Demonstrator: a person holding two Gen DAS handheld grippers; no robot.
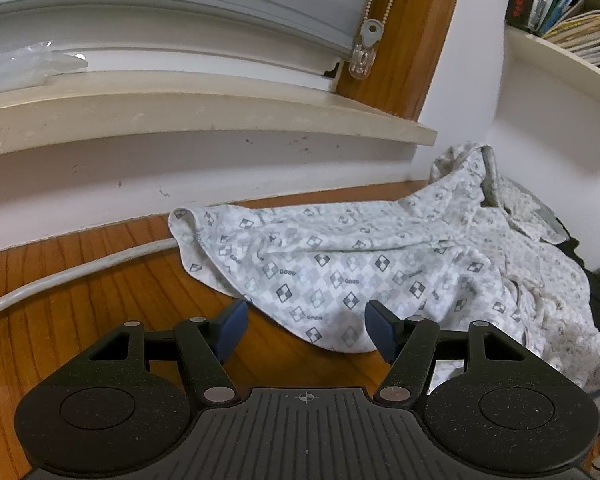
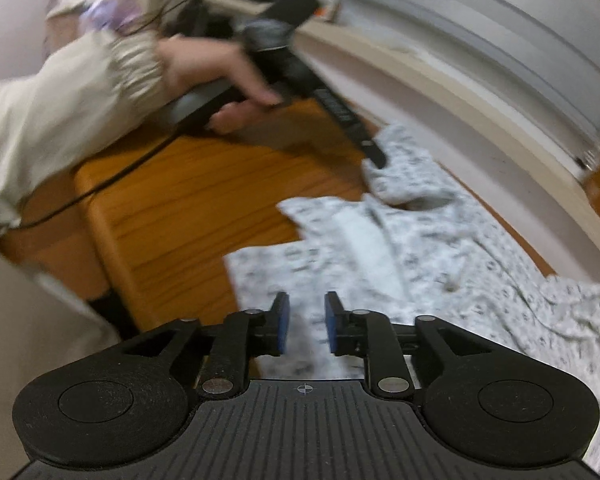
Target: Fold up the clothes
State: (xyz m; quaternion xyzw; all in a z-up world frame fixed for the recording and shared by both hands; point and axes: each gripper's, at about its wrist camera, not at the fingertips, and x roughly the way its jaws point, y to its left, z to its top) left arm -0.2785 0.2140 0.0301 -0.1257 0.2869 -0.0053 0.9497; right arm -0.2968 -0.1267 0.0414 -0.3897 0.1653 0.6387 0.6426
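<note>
1. At the bottom centre of the left wrist view, your left claw (image 1: 306,330) stands spread wide, with nothing between its blue pads (image 1: 231,330); the near hem of the patterned garment (image 1: 340,264) lies just beyond the tips.
2. Beyond that claw, the garment spreads from the middle of the frame to the right edge, flat at its left end and bunched into a rumpled heap at the right, against the wall corner.
3. Under the cloth you see the wooden desk (image 1: 80,280), bare at the lower left, with a white cable (image 1: 60,276) curving along it near the wall.
4. Above the desk, a pale window sill (image 1: 180,108) crosses the upper half, and a beaded blind cord (image 1: 380,12) hangs at the top centre; a shelf of books (image 1: 572,8) fills the upper right corner.
5. At the bottom centre of the right wrist view, your right claw (image 2: 306,326) is slightly parted, its pads pressing on nothing, and it hovers over the garment (image 2: 440,248), which fills the lower right of that blurred frame.
6. Farther out, the bare desk (image 2: 200,200) shows at centre left.
7. At the upper left, your left hand (image 2: 216,68), in a cream sleeve (image 2: 60,108), grips the other tool, whose tip reaches the cloth's far end.
</note>
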